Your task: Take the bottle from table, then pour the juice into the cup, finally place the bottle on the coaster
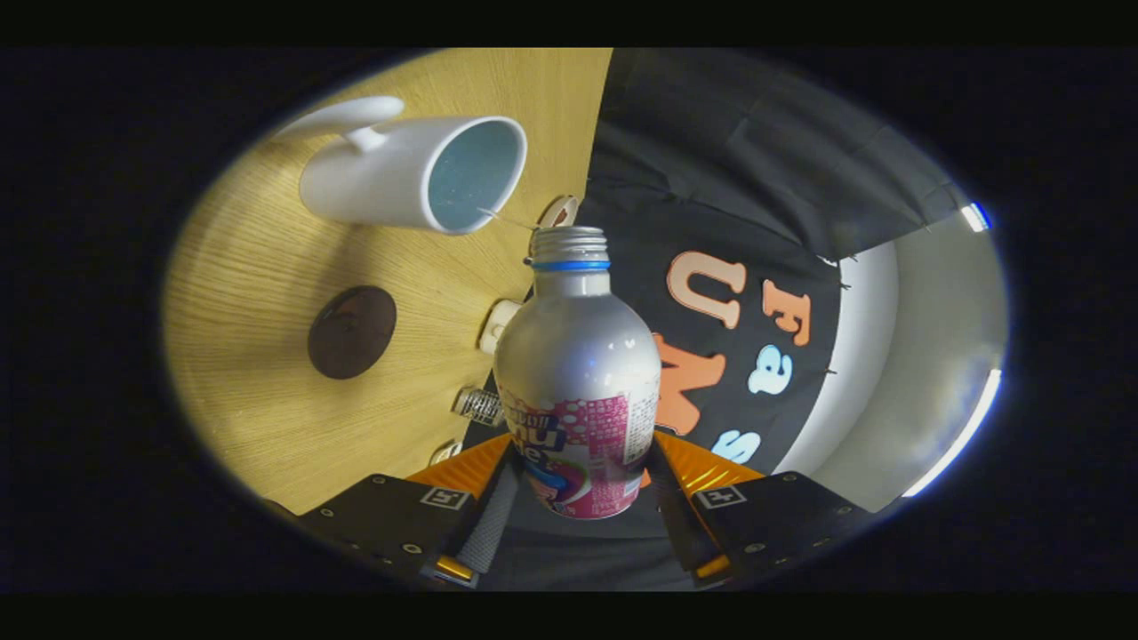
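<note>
My gripper (pixel 580 484) is shut on a silver bottle (pixel 576 356) with a pink label and a blue neck ring; both fingers press its lower body. The bottle has no cap and its open mouth points away from the fingers. The view is rolled sideways, so the wooden table (pixel 258 267) stands as a wall to the left of the bottle. A white cup (pixel 404 173) with a pale blue inside and a handle sits on that table, its opening just beyond and left of the bottle's mouth. A round dark brown coaster (pixel 352 332) lies on the table nearer the fingers than the cup.
Small fittings (pixel 480 405) line the table's edge beside the bottle. The booth's black cloth wall (pixel 729 178) hangs behind the bottle, with a pale surface and a strip light (pixel 956 444) beyond it to the right.
</note>
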`<state>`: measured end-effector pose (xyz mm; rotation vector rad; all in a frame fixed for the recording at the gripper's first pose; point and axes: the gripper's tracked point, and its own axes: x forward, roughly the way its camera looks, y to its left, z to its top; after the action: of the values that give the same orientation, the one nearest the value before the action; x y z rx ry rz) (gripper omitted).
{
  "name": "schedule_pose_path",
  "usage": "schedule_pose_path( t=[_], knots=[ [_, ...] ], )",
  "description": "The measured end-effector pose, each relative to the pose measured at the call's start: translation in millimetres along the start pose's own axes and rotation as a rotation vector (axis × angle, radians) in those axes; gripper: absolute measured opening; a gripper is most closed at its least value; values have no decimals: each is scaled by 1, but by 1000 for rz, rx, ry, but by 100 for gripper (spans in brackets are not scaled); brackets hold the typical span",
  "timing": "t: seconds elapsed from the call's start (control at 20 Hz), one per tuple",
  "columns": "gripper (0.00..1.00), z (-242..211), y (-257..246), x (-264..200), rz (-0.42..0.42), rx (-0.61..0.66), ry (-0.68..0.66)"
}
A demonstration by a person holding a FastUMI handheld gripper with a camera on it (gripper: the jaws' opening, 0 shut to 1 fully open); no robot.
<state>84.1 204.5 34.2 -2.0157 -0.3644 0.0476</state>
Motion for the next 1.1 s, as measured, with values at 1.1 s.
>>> schedule_pose_path(
  t=[1.1],
  knots=[
    [76, 18, -12, 1, 38, -99, -22]
  ],
)
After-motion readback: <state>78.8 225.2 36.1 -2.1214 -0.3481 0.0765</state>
